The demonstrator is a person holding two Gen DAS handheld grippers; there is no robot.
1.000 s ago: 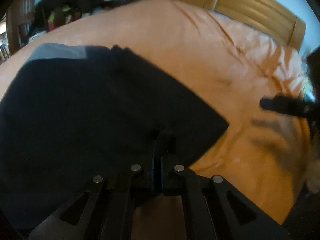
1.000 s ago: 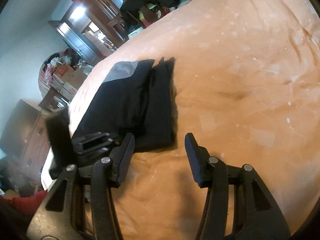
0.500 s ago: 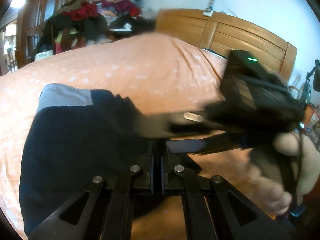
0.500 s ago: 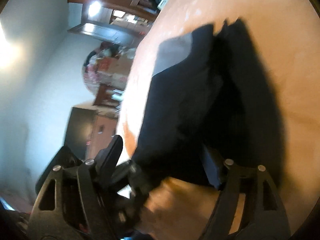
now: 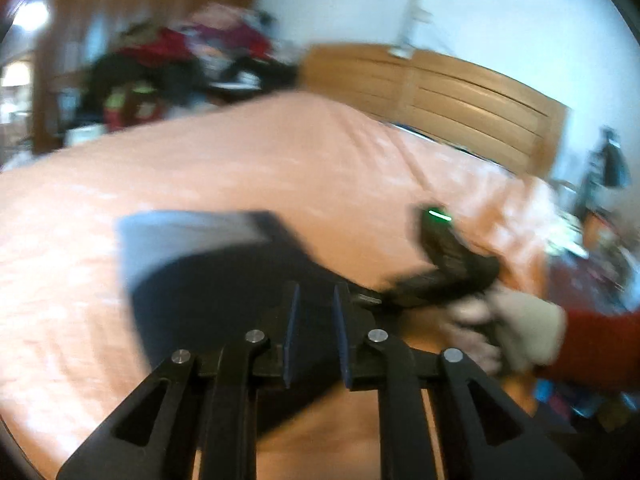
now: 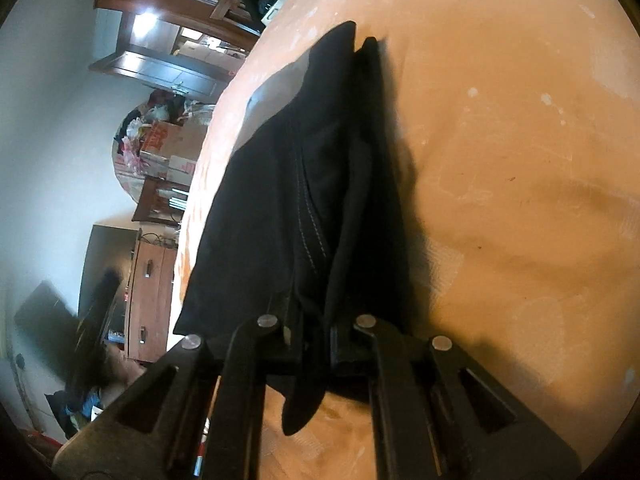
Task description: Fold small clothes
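1. My left tongs (image 5: 313,312) stand a little open, the two blue-faced fingers parted with a narrow gap and nothing caught between them. Their tips hang over the near part of the black garment (image 5: 224,280); this view is blurred, so I cannot tell whether they touch the cloth.

2. My right tongs (image 6: 310,340) are closed on the near edge of the same black garment (image 6: 304,184). Folds of cloth fill the space between the fingers, and a flap hangs down below them.

3. The garment lies folded on the orange bedspread (image 6: 500,168), stretching away from my right tongs toward the far side of the bed. A grey panel (image 5: 180,236) shows at its far end, and a stitched seam runs along the top layer.

4. From the left view, my right hand (image 5: 516,332) wears a pale glove with a red sleeve (image 5: 600,344) behind it, and holds its tool low at the garment's right edge.

5. A wooden headboard (image 5: 460,96) stands beyond the bedspread (image 5: 280,152), and a heap of clothes (image 5: 180,64) lies past the far left side.
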